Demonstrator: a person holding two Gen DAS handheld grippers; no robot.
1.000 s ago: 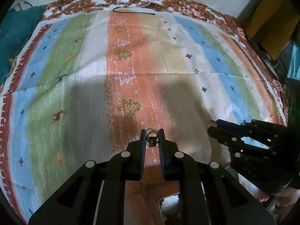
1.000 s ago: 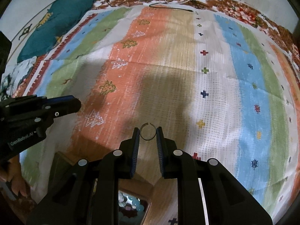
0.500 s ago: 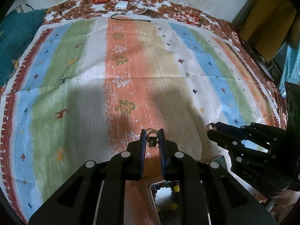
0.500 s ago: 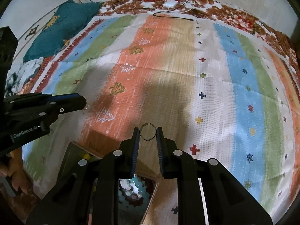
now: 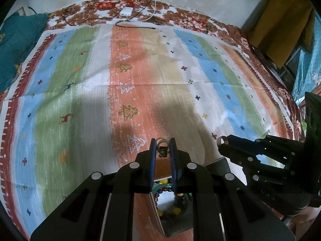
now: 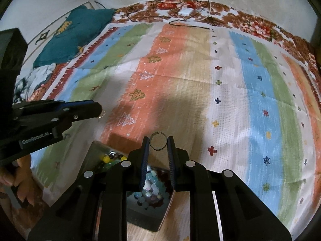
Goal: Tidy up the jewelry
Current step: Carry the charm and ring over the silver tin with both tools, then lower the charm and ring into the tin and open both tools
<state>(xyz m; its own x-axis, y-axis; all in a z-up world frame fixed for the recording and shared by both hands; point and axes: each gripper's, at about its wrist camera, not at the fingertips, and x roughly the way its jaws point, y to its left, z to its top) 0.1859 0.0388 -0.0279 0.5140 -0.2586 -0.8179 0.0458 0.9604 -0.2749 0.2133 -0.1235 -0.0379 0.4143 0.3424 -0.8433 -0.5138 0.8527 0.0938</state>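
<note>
Striped cloth [image 5: 96, 104] covers bed; jewelry box [image 6: 104, 160], charger [image 5: 126, 11] on it.

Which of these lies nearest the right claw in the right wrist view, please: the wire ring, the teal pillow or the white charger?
1. Wire ring: between the right claw's fingertips.
2. Teal pillow: far left, off the blanket.
3. White charger: top centre, at the far border.

A home bedroom is suggested: a striped patterned bedspread [image 5: 84, 104] is spread wide, a teal pillow [image 6: 74, 34] at ten o'clock, charger cables [image 5: 128, 12] at twelve.
</note>
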